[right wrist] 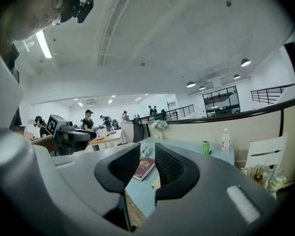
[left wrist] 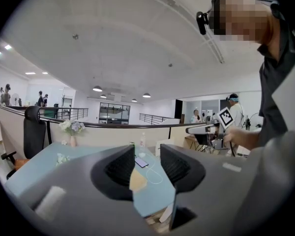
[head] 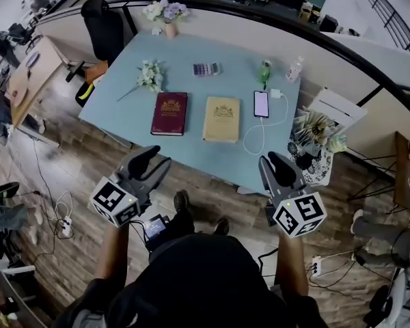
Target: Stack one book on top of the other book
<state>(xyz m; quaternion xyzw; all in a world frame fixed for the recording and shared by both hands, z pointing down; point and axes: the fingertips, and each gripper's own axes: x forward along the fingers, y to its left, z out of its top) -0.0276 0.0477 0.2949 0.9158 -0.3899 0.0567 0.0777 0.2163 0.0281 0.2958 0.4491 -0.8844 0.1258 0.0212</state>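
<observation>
- Left gripper (head: 155,161) and right gripper (head: 277,162) are hovering short of the desk (head: 225,53), jaws apart, empty.
- Red book (head: 169,113) and tan book (head: 221,119) are lying side by side ahead, long axes pointing away, red nearer the left.

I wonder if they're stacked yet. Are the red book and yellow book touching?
Apart. The head view shows blue table between the red book and the yellow book.

An open-plan office: a black swivel chair (head: 104,26), wooden desk (head: 29,70), low partition (head: 246,29) with a dark rail (head: 273,12), ceiling lamps (right wrist: 245,62), people (right wrist: 88,118) at far desks
</observation>
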